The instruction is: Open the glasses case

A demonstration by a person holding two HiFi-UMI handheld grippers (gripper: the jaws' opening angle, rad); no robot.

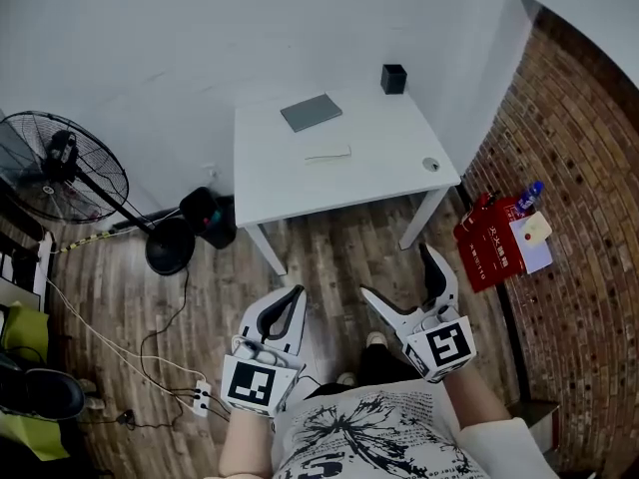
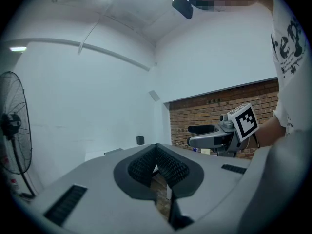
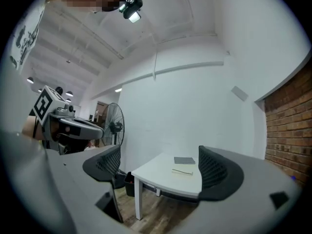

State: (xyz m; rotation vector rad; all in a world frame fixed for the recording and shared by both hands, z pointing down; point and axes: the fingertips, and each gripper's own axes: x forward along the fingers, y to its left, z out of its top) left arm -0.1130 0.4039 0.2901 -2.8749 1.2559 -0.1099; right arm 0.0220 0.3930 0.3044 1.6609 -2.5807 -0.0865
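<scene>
I am holding both claws level over the wooden floor [image 1: 329,252], well short of the white table [image 1: 270,183]. My left claw [image 1: 293,297] is pressing its ribbed pads together at the tips, with nothing between them. My right claw [image 1: 396,272] is standing spread wide and empty; in the right gripper view the table is showing through the gap. The case [image 1: 311,112], as far as I can tell the flat grey slab, is lying on the table's far half, well apart from both claws. A pale strip [image 1: 327,153] is lying near it, on my side, not touching. A black box [image 1: 393,78] is sitting at the far right corner. A fan [image 1: 62,168] is standing left of the table.
</scene>
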